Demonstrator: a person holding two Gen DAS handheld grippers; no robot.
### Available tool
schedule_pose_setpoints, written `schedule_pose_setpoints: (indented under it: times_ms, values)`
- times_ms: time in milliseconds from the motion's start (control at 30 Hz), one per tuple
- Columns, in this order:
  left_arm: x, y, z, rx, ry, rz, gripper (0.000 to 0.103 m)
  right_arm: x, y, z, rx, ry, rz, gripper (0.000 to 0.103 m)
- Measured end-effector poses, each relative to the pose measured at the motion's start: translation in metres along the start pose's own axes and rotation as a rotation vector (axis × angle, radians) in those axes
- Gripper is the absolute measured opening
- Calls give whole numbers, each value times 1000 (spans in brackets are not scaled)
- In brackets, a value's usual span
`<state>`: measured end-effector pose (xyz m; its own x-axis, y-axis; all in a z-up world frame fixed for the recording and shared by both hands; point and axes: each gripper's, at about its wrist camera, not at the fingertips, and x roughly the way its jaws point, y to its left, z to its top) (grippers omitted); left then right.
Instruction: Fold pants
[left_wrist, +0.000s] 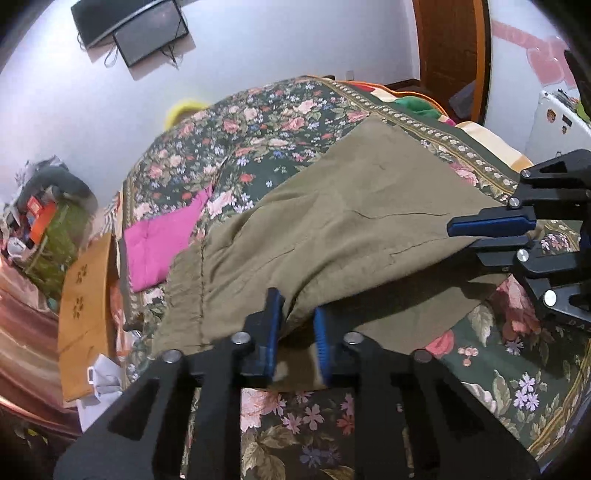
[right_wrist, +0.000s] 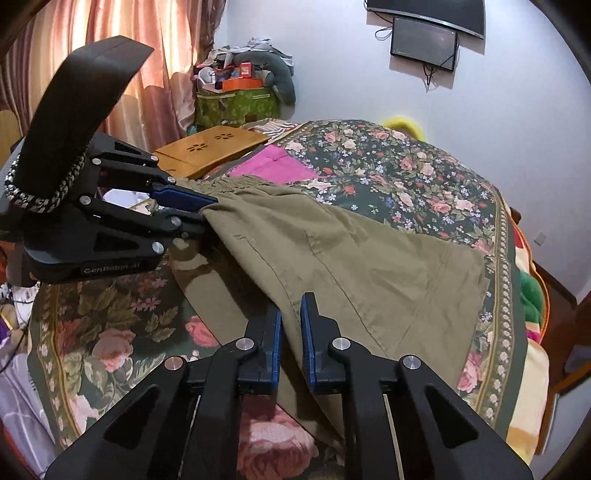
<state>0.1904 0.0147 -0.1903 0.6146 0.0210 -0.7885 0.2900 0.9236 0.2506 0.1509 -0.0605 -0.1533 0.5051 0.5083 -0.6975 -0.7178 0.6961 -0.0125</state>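
Gripping the olive pants (left_wrist: 343, 221) with both tools: my left gripper (left_wrist: 297, 328) has its jaws clamped on one edge, my right gripper (right_wrist: 290, 325) on another, the cloth lifted between them above the floral bedspread (right_wrist: 406, 173).

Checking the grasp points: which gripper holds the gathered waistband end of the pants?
The left gripper, shut on the pants beside the ruffled waistband; the right gripper holds the hem end.

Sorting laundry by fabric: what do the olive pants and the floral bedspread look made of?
Olive pants: likely matte woven cotton twill, judging by crisp creases and stitched seams. Floral bedspread: looks like thick printed or woven textile with no sheen; the exact fibre is unclear.
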Motion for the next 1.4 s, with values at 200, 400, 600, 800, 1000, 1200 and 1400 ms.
schedule_pose_setpoints:
  times_ms: [200, 400, 600, 800, 1000, 1200, 1400]
  values:
    - [-14, -9, -1, -2, -17, -45, 12, -13, -5, -5, 15, -12, -10, 8]
    - [-9, -16, -12, -14, 23, -82, 13, -11, 0, -16, 22, 21, 10, 8]
    - [-11, -5, -24, -100, 63, -146, 21, -9, 4, -25, 43, 44, 46, 14]
    - [-27, 15, -30, -183, 52, -166, 29, -19, -2, -25, 106, 41, 72, 16]
    - [-36, 60, -34, -305, 8, -89, 53, -41, -15, -21, 240, -36, 72, 27]
    - [-18, 102, -35, -420, 37, -56, 55, -30, -31, -10, 357, -41, 67, 35]
    - [8, 107, -38, -463, 76, -128, 55, 3, -24, -1, 372, 31, 108, 40]
